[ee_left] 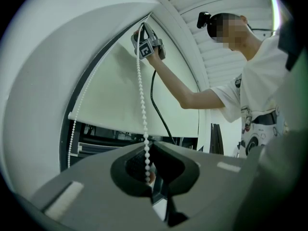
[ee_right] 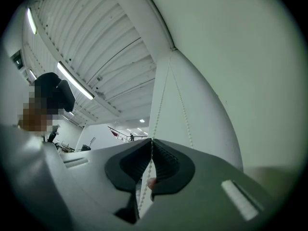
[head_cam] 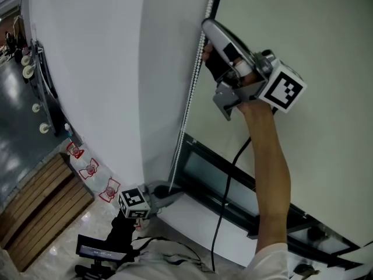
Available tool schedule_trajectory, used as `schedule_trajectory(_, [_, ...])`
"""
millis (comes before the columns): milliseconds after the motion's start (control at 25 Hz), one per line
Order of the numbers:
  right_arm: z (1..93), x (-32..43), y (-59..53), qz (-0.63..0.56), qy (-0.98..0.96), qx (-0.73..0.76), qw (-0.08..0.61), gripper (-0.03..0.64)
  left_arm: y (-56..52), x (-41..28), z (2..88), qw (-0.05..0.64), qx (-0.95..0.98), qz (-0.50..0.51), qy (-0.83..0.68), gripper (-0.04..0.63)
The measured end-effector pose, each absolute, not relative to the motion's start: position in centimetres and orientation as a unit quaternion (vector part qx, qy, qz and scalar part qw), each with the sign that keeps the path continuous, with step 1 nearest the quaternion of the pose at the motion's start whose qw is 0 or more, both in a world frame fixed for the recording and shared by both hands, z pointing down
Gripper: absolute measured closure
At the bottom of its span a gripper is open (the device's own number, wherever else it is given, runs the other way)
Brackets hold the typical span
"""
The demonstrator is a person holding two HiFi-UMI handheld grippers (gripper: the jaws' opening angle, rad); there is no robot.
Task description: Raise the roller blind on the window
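The right gripper [head_cam: 205, 24], held high beside the roller blind [head_cam: 315, 34], has its jaws pinched together on the white bead chain [head_cam: 191, 95] at the blind's left edge. Lower down, the left gripper [head_cam: 170, 192] clamps the same strand, which runs straight between the two. The blind hangs low, its bottom bar [ee_left: 120, 121] leaving only a strip of window glass [head_cam: 204, 168] uncovered.

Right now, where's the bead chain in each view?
Head view: bead chain runs diagonally down the centre.
Left gripper view: bead chain hangs centre, into the closed jaws.
Right gripper view: bead chain climbs from the closed jaws, centre.
Shared landmark: pale roller blind.
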State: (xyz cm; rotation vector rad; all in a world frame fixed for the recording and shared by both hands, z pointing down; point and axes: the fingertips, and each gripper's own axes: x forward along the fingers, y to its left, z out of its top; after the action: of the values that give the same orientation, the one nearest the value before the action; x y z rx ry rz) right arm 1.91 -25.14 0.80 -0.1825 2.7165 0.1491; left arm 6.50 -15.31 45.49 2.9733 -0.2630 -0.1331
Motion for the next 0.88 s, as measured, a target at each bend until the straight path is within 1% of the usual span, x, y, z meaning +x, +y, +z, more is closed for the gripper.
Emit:
schedule_trajectory(240, [1.2, 2.6, -24.2, 0.057, 0.975, -0.068, 0.204, 0.606, -15.2, 6.5, 45.6, 0.078, 0.992, -0.043, -0.087, 0.597])
schedule_trajectory(400, [2.1, 2.2, -23.4, 0.067, 0.978, -0.069, 0.183, 0.606, -15.3, 6.6, 45.5, 0.077, 0.992, -0.044, -0.087, 0.597])
schedule_trajectory(560, [5.5, 1.7, -23.0, 0.068, 0.982, -0.078, 0.155, 0.606, -15.0, 6.5, 45.9, 0.073, 0.993, -0.043, -0.086, 0.597])
schedule_trajectory(880, [10.7, 2.5, -24.5, 0.030, 0.987, -0.089, 0.131, 0.606, -16.4, 6.4, 45.0, 0.082, 0.991, -0.043, -0.098, 0.597])
